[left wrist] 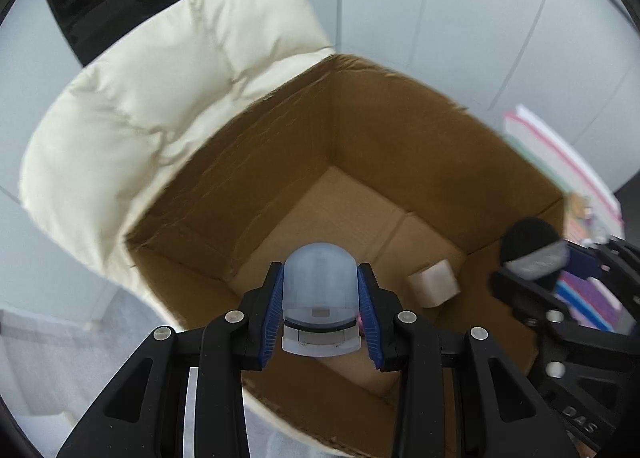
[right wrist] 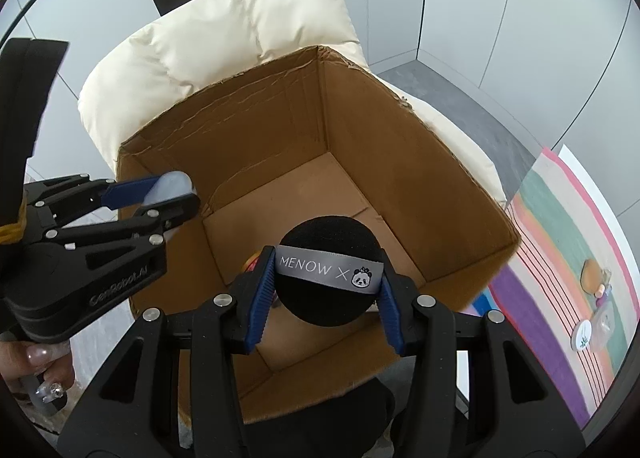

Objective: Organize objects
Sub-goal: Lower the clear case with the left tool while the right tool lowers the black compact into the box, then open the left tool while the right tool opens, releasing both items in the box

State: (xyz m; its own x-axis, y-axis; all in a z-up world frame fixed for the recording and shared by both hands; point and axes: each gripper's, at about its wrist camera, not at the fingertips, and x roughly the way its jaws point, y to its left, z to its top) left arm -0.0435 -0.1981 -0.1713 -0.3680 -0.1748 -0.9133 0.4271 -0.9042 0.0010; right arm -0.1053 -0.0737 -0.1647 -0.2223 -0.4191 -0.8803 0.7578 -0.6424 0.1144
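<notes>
My left gripper (left wrist: 320, 272) is shut on a pale blue, translucent domed case (left wrist: 319, 286), held above the near left part of an open cardboard box (left wrist: 400, 138). My right gripper (right wrist: 326, 258) is shut on a round black puff (right wrist: 328, 298) with a grey ribbon printed "MENOW X" and a panda. It hangs over the near side of the same box (right wrist: 280, 130). A small cream block (left wrist: 434, 284) lies on the box floor. The left gripper (right wrist: 176, 194) with the case also shows at the left of the right wrist view.
The box rests on a cream padded chair (right wrist: 224, 30). A striped, many-coloured rug (right wrist: 560, 242) with a few small items on it lies to the right. A hand (right wrist: 40, 362) holds the left gripper's handle. Grey wall panels stand behind.
</notes>
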